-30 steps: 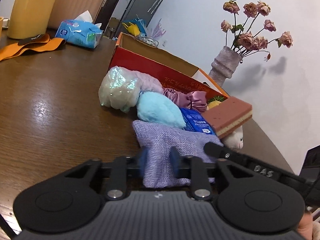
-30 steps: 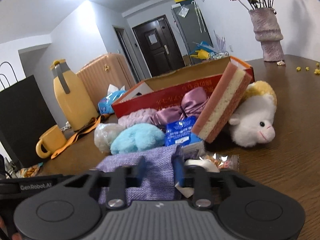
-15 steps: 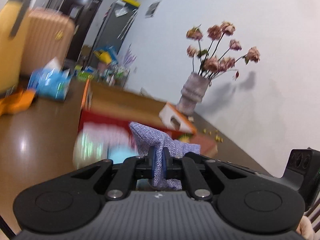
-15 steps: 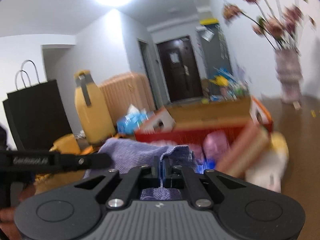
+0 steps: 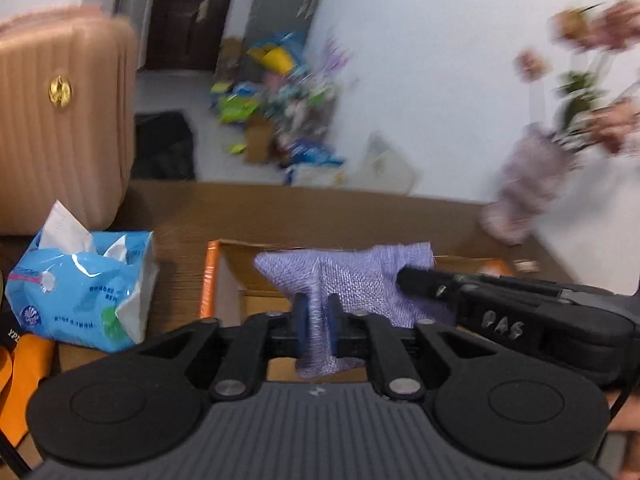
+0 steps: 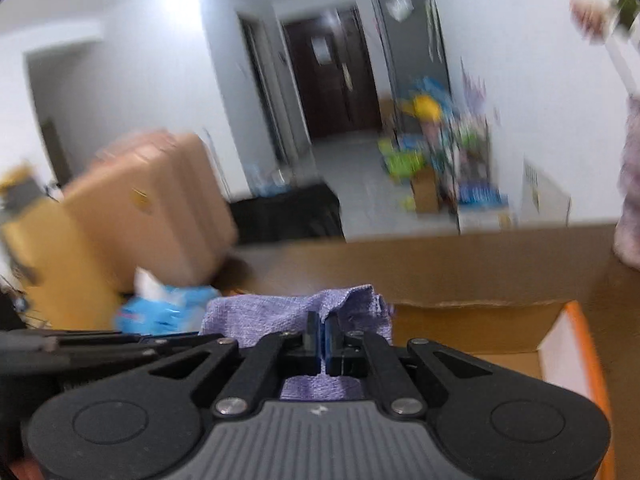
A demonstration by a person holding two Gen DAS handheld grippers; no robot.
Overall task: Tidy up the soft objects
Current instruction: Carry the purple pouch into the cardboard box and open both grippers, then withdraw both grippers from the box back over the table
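Note:
Both grippers hold one purple woven cloth pouch (image 5: 352, 280) in the air above the open cardboard box (image 5: 212, 276). My left gripper (image 5: 318, 314) is shut on the pouch's lower fold. My right gripper (image 6: 322, 330) is shut on its other edge, and the pouch (image 6: 280, 316) bunches in front of its fingers. The right gripper's body also shows in the left wrist view (image 5: 500, 312), at the pouch's right side. The box (image 6: 472, 324) is orange-edged with a brown inside. The other soft objects are out of view.
A blue tissue pack (image 5: 84, 300) lies on the brown table (image 5: 320, 216) left of the box. A peach suitcase (image 5: 60, 120) stands behind it. A purple vase (image 5: 524, 192) with dried roses stands at the back right. An orange strap (image 5: 24, 376) lies at the left.
Both grippers closed on the pouch, lifted it off the table and carried it up over the box. The views swung from the pile of soft objects toward the far side of the table.

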